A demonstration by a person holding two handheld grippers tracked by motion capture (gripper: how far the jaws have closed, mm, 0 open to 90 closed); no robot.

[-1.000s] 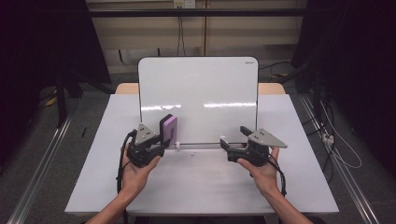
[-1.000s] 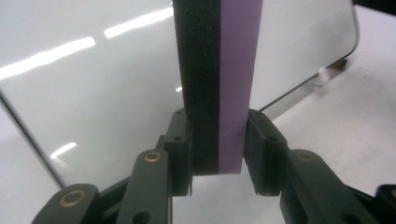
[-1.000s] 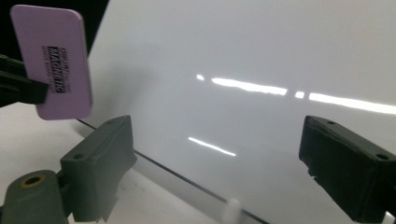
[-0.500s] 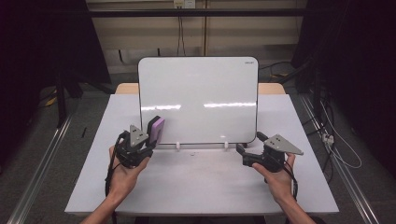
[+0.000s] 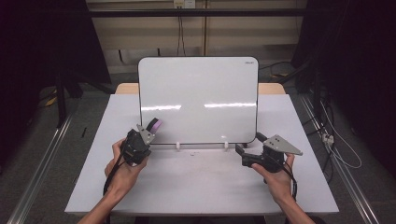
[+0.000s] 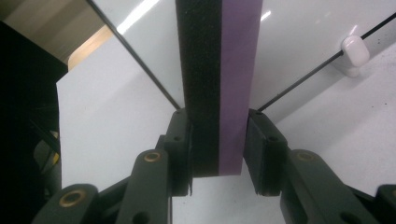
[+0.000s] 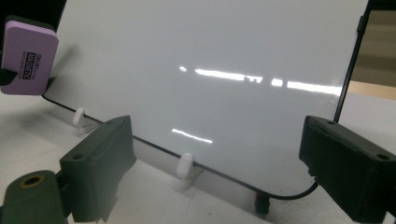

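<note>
A white board (image 5: 198, 100) stands upright on two white feet at the middle of the table; its face looks blank. My left gripper (image 5: 148, 130) is shut on a purple eraser with a black felt side (image 5: 154, 125), held by the board's lower left corner. In the left gripper view the eraser (image 6: 219, 79) stands on end between the jaws, felt side to the left. My right gripper (image 5: 247, 149) is open near the board's lower right corner, nothing between its fingers (image 7: 100, 165). The eraser (image 7: 28, 56) and the board (image 7: 210, 88) also appear in the right gripper view.
The white table (image 5: 201, 186) has bare room in front of the board. A wooden surface (image 5: 271, 88) sticks out behind it. Metal rails (image 5: 37, 172) run along the floor on both sides, and cables (image 5: 336, 140) lie at the right.
Both grippers have drawn back from the board toward the person. The left one, still holding the eraser, came down and left off the board's face; the right one moved right and down.
</note>
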